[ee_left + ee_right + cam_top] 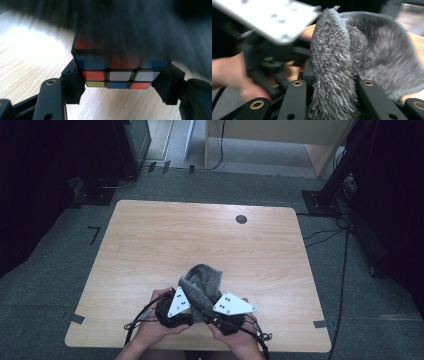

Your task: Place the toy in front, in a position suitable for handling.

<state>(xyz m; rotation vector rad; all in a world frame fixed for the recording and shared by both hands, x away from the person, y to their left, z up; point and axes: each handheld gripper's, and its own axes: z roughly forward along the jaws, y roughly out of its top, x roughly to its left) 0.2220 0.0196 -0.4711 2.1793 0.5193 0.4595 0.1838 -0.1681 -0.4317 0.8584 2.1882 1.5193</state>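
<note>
A colour puzzle cube (117, 70) with blue, red, white and yellow stickers is clamped between the jaws of my left gripper (120, 87), just above the wooden table (200, 240). A shaggy grey cloth (332, 75) hangs over the cube's top in the left gripper view. My right gripper (331, 92) is shut on a thick fold of that cloth, close beside the left hand. In the high view the grey cloth (202, 285) bunches up between the two grippers near the table's front edge; the left gripper (175, 307) and right gripper (227, 312) show their grey plates.
A small dark round disc (241, 219) lies at the far right of the table. Beyond the table are grey carpet, cables, a dark stand (325, 195) at the right and furniture legs at the back.
</note>
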